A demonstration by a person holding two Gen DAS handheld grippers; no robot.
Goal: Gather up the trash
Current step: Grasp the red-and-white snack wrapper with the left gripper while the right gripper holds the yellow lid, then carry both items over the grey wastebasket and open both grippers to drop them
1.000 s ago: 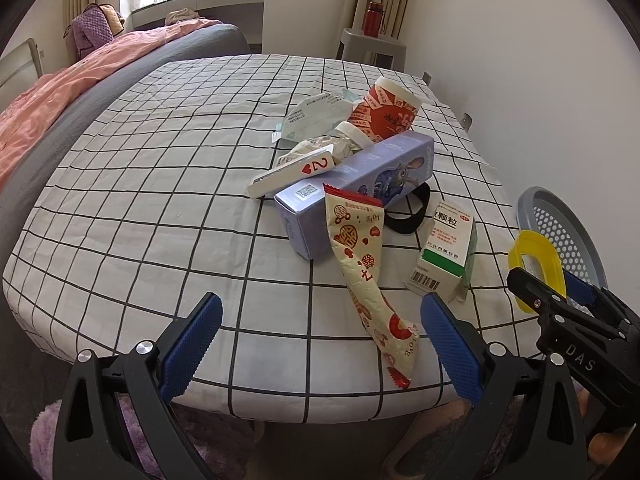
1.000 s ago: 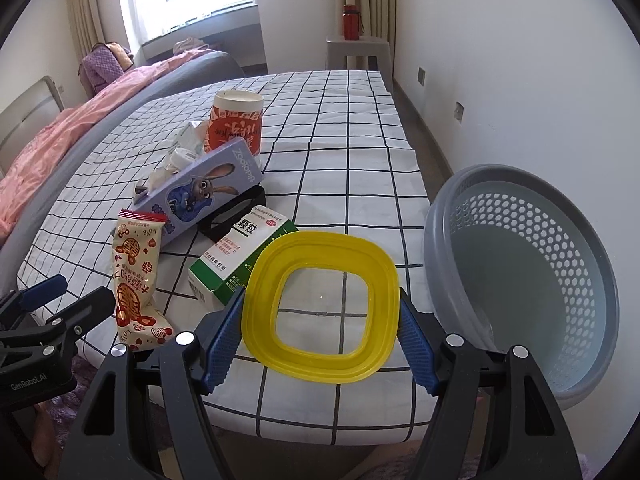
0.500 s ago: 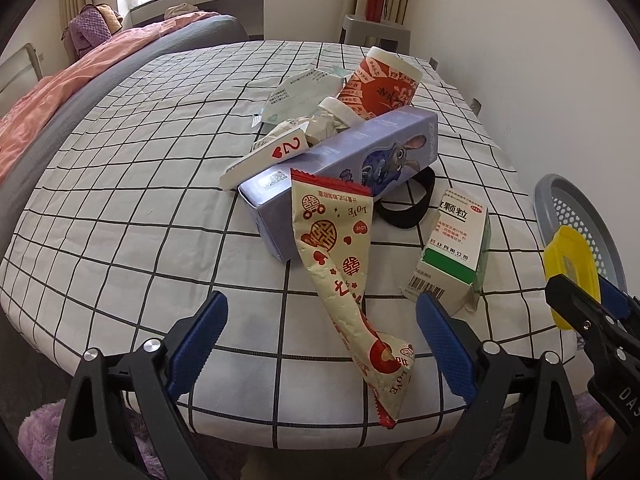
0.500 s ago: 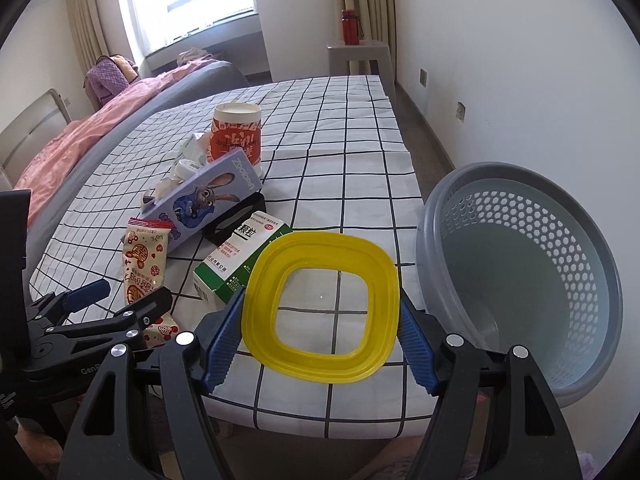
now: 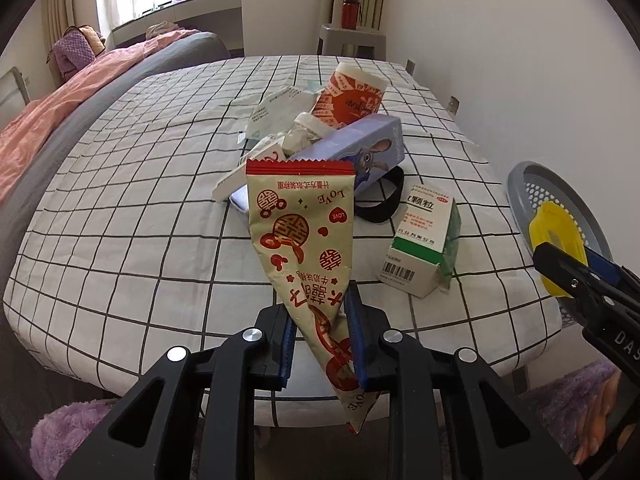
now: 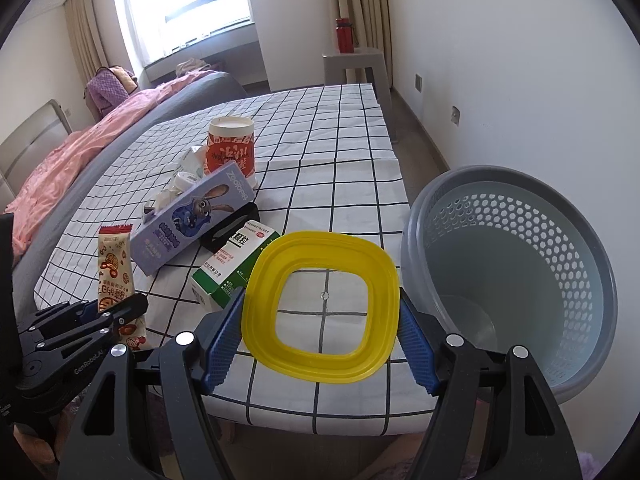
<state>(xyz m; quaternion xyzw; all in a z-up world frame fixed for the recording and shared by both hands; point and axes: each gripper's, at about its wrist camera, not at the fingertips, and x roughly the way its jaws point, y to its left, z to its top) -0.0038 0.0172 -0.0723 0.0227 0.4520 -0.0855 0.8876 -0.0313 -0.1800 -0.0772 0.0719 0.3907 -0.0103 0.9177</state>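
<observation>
Closing in from wide open a second ago, the left tongs [image 5: 320, 336] now have their blue pads [image 5: 355, 336] against both sides of the red-and-cream triangular snack wrapper [image 5: 304, 240], and the jaws are closing on it as the view has crept nearer the pile. That wrapper's long axis runs almost straight away from the tongs: its narrow tip hangs over the near edge of the checked bed sheet [image 5: 120, 208] toward the camera, while its broad sealed end leans up against the purple cartoon-rabbit box [image 5: 360, 148]. The right tongs [image 6: 320, 332] are clenched on the two outer edges of the yellow square lid ring [image 6: 320, 304], much as before, held flat over the near corner of the bed. What the coming move seems to turn on is the grey perforated waste basket [image 6: 512, 280]: it stands off the bed's right side, just beside the yellow ring, so the right hand is the nearer one and need only swing rightward to drop its load, whereas the left hand must carry the wrapper across past the green-and-white medicine box [image 5: 424, 240]. Other trash, the red-and-white paper cup [image 5: 352, 96] and crumpled papers, lies further up the bed, untouched.
</observation>
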